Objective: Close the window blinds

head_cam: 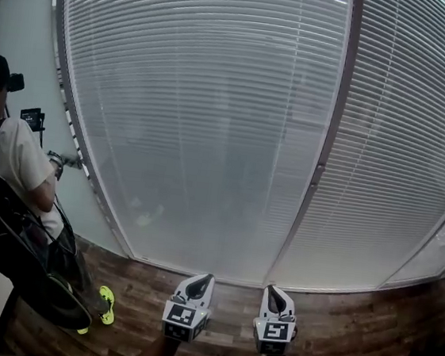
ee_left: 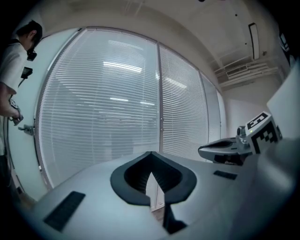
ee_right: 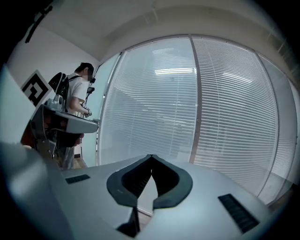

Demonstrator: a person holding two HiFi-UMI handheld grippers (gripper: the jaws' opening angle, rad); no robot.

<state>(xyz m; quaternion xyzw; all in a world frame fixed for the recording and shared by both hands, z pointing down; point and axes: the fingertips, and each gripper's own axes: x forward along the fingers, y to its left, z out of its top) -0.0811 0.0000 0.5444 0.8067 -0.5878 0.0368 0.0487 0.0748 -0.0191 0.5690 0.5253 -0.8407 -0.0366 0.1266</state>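
Note:
White slatted blinds hang fully lowered over the windows, a wide panel (head_cam: 206, 115) at centre left and another (head_cam: 405, 154) at right, with a grey mullion (head_cam: 327, 145) between them. Faint shapes show through the slats. My left gripper (head_cam: 208, 278) and right gripper (head_cam: 272, 289) are side by side low in the head view, pointing at the foot of the blinds and well short of them. Both are shut with nothing between the jaws. The left gripper view has its jaw tips (ee_left: 151, 153) meeting before the blinds (ee_left: 103, 112); the right gripper's tips (ee_right: 151, 156) meet likewise before the blinds (ee_right: 154, 112).
A person (head_cam: 12, 169) with a black backpack stands at the left by a glass door (head_cam: 28, 31), also seen in the right gripper view (ee_right: 77, 101). Dark wood flooring (head_cam: 348, 339) runs under the window sill.

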